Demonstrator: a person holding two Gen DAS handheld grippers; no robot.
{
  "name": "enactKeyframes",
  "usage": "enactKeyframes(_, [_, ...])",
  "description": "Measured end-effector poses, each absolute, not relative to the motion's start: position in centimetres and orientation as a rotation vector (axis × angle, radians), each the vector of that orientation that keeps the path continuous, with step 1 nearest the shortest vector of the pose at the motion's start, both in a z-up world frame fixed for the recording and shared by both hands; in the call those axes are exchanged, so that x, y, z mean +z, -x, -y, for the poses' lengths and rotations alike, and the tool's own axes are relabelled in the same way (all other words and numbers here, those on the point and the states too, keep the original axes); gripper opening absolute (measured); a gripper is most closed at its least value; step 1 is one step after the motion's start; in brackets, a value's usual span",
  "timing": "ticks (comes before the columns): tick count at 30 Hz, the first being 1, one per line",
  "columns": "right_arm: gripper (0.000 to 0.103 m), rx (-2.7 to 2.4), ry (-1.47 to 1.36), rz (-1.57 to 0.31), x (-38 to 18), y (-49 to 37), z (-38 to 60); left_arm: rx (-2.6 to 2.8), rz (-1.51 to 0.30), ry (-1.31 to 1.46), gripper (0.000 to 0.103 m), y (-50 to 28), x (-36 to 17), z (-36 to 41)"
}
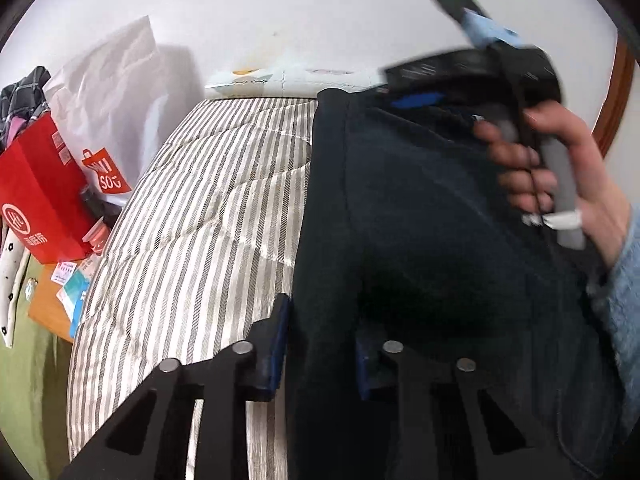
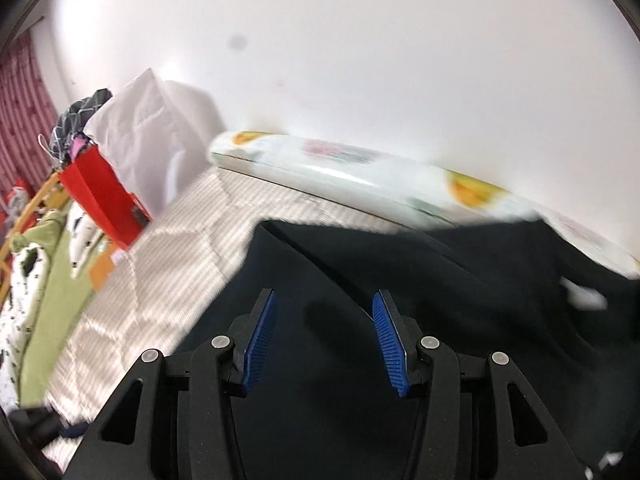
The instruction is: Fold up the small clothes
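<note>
The dark navy fabric garment lies spread on the grey-and-white striped quilted mattress, covering its right part and reaching up toward the flower-printed white pillow against the wall. A straight lengthwise edge runs down its left side, and in the right wrist view a raised crease or folded panel crosses it diagonally, so at least one fold seems to be made. The garment is still long and broad, though, so I judge the folding is at an early or middle stage, with further folds and final tidying left.

The left tongs straddle that left edge: the cloth runs between the blue pads, which stand apart, so they look open around the fabric rather than clamped; a firm grip cannot be confirmed. The right tongs hover wide open over the middle of the garment, holding nothing; in the left wrist view they appear blurred, held by the person's hand.

Beside the bed, a red paper shopping bag holds bundled clothes, dark checked and pink cloth showing at its top. A white paper bag with an orange logo stands behind it; its contents are hidden.
</note>
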State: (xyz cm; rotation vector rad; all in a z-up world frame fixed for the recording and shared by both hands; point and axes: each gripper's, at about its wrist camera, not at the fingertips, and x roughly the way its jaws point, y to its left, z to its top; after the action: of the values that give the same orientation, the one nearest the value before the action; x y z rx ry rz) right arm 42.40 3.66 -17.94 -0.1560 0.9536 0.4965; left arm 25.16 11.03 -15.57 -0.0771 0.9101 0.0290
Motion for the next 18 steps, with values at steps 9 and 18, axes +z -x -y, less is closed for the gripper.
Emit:
enactKeyframes(9, [0.008,0.591,0.140,-0.995,-20.2,-46.1,-7.8,-0.008,-0.906,0.195,0.007,-24.8,-15.4,-12.9])
enactKeyframes(18, [0.010,0.552,0.164,-0.971,-21.8,-46.8,-10.5,-0.017,-0.935,0.226,0.008,-24.8,-16.1,-13.6])
